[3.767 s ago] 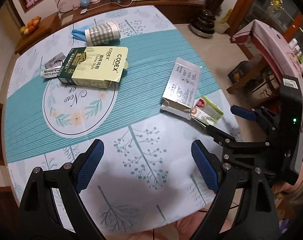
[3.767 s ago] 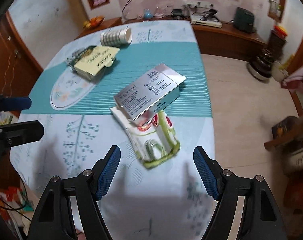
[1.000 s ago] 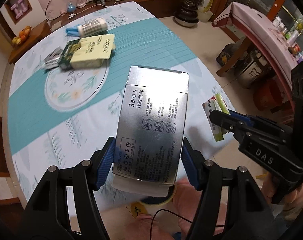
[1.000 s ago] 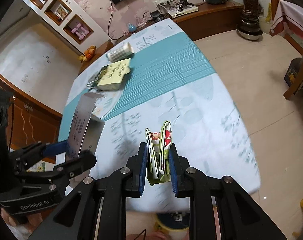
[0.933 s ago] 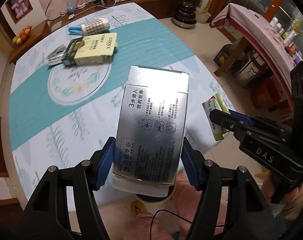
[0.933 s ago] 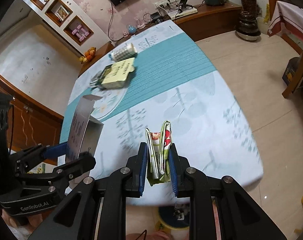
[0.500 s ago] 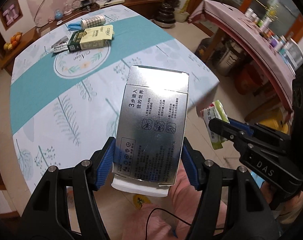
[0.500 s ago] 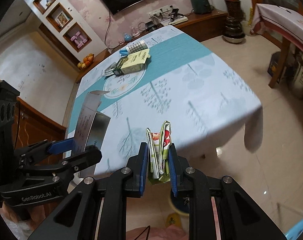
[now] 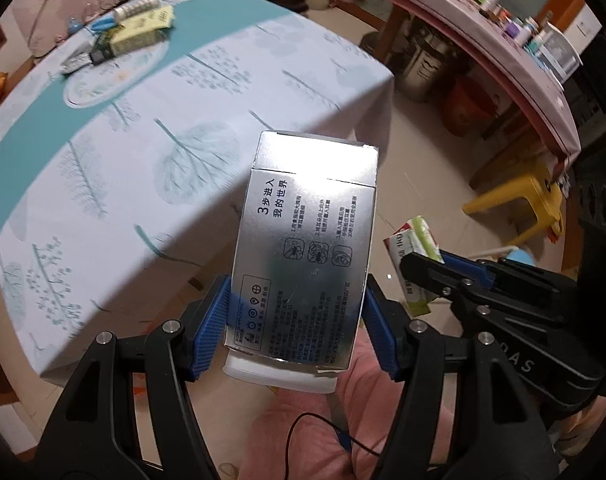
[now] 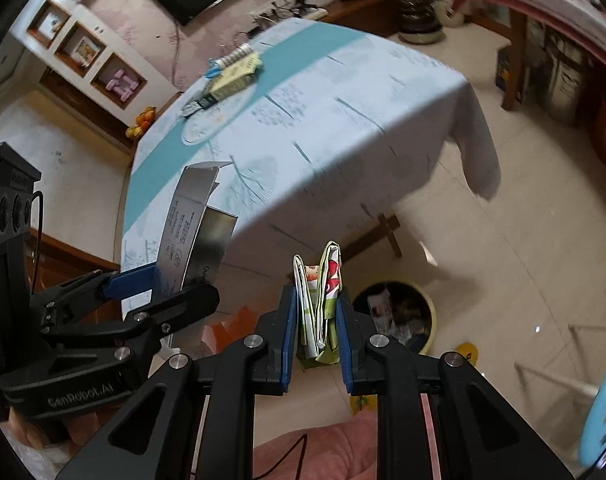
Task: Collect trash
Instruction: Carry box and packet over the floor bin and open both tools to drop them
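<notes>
My left gripper [image 9: 297, 328] is shut on a silver cardboard box [image 9: 307, 248] and holds it in the air beside the table; the box also shows in the right wrist view [image 10: 191, 240]. My right gripper [image 10: 315, 332] is shut on a folded green, white and red wrapper [image 10: 323, 300], which also shows in the left wrist view [image 9: 413, 248]. A round bin [image 10: 395, 316] with trash in it stands on the floor just beyond the right gripper's tips. More trash, a yellow-green box [image 9: 143, 36] and a checked paper cup [image 9: 137, 4], lies at the table's far end.
The table with a blue-and-white cloth [image 9: 183, 128] fills the left; its edge hangs near the grippers. A yellow stool [image 9: 519, 200] and a light blue stool [image 10: 603, 408] stand on the tiled floor. A long pink-covered table [image 9: 483, 36] runs along the right.
Both grippers have drawn back from the table and down with their loads. The table now sits farther off and the bin on the floor has come into the right wrist view.
</notes>
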### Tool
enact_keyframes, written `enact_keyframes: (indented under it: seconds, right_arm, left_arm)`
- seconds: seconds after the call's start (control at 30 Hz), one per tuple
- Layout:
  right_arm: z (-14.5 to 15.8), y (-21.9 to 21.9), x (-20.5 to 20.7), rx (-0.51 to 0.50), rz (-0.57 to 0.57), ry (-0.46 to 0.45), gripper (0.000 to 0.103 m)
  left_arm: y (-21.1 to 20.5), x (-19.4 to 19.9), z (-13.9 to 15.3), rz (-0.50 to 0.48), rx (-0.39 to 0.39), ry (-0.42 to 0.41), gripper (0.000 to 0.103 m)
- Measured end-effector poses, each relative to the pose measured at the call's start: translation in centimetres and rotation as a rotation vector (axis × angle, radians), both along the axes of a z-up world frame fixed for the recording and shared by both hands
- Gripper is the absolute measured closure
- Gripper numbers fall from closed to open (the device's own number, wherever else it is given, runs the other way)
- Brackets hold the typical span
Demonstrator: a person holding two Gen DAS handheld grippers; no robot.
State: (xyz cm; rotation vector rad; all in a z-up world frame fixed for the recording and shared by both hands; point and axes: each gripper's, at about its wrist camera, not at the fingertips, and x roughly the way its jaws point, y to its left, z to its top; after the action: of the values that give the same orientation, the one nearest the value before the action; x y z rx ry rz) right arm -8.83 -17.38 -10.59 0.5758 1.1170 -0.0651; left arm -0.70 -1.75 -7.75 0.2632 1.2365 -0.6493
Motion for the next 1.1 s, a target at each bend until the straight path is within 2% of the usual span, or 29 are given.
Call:
enact_keyframes:
  seconds: [0.3, 0.47, 0.77, 0.97, 1.1]
  right_arm:
    - [-9.2, -2.4, -2.7, 0.059, -0.111, 0.128, 0.085]
    - [-16.1, -4.3, -3.5, 0.087, -0.169, 0.190, 0.085]
    - [-28.4, -5.2, -3.2, 0.148, -0.157, 0.225, 0.085]
    - [-35.0, -4.4, -2.0, 0.166, -0.122, 0.241, 0.082]
    - [-37.8, -4.6, -1.7, 0.176, -0.121, 0.247, 0.070]
  left_arm:
    - [-2.9, -0.4, -9.1, -0.039, 0.060, 0.110, 0.042]
    - [-4.9, 0.5, -16.5, -0.034, 0.111, 0.168, 0.042]
    - [-7.6, 2.5, -29.2, -0.040, 0.222, 0.189, 0.041]
    - [-8.7, 3.7, -34.7, -0.071, 0.291, 0.164, 0.040]
    - [-8.9, 3.6, -37.1, -0.100, 0.331, 0.165, 0.036]
